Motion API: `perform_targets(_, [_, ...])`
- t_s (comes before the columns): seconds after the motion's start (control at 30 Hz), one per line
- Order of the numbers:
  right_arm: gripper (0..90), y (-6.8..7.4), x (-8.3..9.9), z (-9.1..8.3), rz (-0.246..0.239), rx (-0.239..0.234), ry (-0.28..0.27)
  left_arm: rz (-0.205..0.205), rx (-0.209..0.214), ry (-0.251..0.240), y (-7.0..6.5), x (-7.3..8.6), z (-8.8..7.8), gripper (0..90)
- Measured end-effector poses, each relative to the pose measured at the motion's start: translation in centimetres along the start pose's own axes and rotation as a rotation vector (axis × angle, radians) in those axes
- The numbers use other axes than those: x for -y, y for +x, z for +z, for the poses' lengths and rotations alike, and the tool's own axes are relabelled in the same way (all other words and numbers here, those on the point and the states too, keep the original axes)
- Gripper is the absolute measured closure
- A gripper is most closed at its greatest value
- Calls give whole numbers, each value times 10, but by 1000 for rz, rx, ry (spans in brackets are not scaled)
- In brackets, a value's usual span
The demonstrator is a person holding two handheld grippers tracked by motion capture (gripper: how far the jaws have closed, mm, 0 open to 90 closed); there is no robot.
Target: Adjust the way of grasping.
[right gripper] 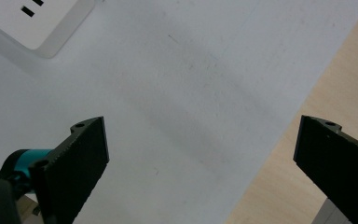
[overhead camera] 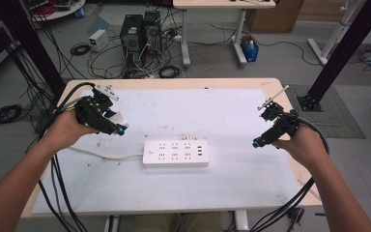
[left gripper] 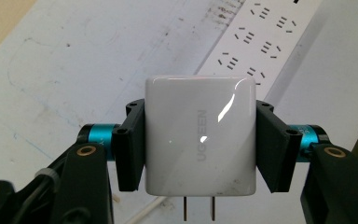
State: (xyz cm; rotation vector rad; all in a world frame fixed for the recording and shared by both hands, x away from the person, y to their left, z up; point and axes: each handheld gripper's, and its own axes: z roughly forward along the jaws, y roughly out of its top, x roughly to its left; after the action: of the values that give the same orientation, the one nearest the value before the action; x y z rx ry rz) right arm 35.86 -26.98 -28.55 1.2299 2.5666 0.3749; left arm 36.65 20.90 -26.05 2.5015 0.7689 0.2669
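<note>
Charger (left gripper: 199, 135), white and marked UGREEN, sits clamped in my left gripper (left gripper: 199, 149), up left of the power strip (overhead camera: 175, 153), prongs toward me. My right gripper (right gripper: 200, 158) hangs right of the strip, jaws wide apart, touching nothing.

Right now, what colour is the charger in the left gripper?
White, glossy, with grey lettering; the charger shows best in the left gripper view.
</note>
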Motion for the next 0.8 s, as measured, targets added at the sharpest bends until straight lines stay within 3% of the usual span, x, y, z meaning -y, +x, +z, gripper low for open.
perform_targets(0.23, [24,3,3,-1,31,-6,-20,47,24,0,-6,-8,-1,425])
perform_targets(0.37, [25,5,6,-4,83,-35,-48,78,42,-15,-7,-13,-1,425])
perform_targets(0.6, [27,10,6,0,123,-108,-99,155,78,-26,-13,-22,7,425])
perform_targets(0.8, [28,16,4,2,149,-134,-101,178,85,-48,-16,-27,13,425])
